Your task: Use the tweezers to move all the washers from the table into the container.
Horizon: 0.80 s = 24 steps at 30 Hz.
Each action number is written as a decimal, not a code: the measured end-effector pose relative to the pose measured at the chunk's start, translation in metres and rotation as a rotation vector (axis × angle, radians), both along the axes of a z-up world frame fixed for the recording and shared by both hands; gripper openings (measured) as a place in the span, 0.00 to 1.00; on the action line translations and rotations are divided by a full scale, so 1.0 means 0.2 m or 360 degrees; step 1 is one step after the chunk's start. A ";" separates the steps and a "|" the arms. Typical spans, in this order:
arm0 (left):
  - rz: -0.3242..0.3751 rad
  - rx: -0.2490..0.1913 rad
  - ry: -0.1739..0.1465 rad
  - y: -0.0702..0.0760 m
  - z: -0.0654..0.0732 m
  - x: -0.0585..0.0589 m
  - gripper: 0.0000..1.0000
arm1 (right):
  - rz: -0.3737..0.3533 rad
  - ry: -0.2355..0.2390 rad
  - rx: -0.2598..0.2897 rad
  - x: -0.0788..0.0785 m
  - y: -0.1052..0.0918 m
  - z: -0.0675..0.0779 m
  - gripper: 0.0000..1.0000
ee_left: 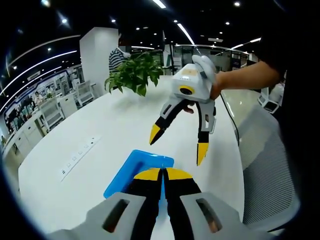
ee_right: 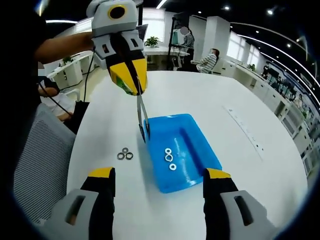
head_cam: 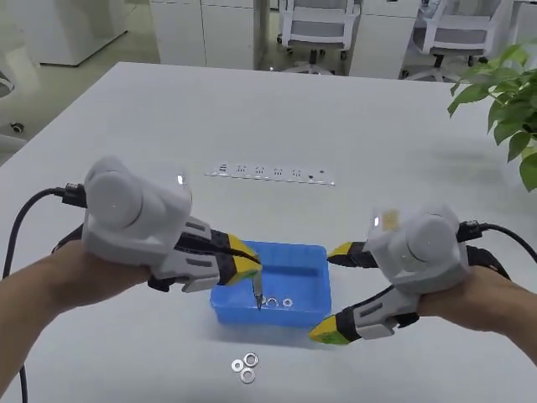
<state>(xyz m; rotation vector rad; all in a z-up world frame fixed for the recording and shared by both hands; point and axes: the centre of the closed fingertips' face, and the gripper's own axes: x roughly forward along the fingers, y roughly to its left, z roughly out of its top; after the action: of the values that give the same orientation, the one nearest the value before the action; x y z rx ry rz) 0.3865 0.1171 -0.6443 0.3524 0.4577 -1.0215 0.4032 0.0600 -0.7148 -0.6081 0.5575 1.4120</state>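
Blue container (head_cam: 285, 250) sits between left gripper (head_cam: 248, 262), fingers clamping downward-pointing tweezers (head_cam: 256, 290), and right gripper (head_cam: 331, 292), fingers spread.

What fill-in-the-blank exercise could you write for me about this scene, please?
1. The left hand-held gripper grips the ____.
2. The container holds ____ washers.
3. ____ loose washers lie on the table.
4. The right hand-held gripper has its jaws ____.
Missing: tweezers; three; three; open.
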 end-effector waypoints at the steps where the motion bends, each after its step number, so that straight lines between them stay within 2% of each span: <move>1: -0.0001 0.0001 0.0001 0.00 0.00 0.00 0.06 | -0.0005 0.0004 0.0002 -0.01 0.00 0.00 0.76; 14: -0.0029 -0.0002 0.0024 -0.03 -0.04 -0.08 0.06 | -0.0052 0.0014 0.0044 -0.07 -0.03 -0.02 1.00; 19: -0.0037 0.0000 0.0039 -0.03 -0.07 -0.11 0.06 | -0.0049 -0.0005 0.0043 -0.09 -0.03 -0.03 1.00; 24: -0.0040 0.0000 0.0051 -0.03 -0.09 -0.14 0.06 | -0.0042 0.0007 0.0039 -0.11 -0.03 -0.04 1.00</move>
<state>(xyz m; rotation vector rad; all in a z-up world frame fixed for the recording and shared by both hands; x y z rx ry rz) 0.3581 0.1106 -0.6616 0.3430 0.4832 -1.0531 0.3816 0.0548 -0.7226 -0.5762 0.5491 1.3940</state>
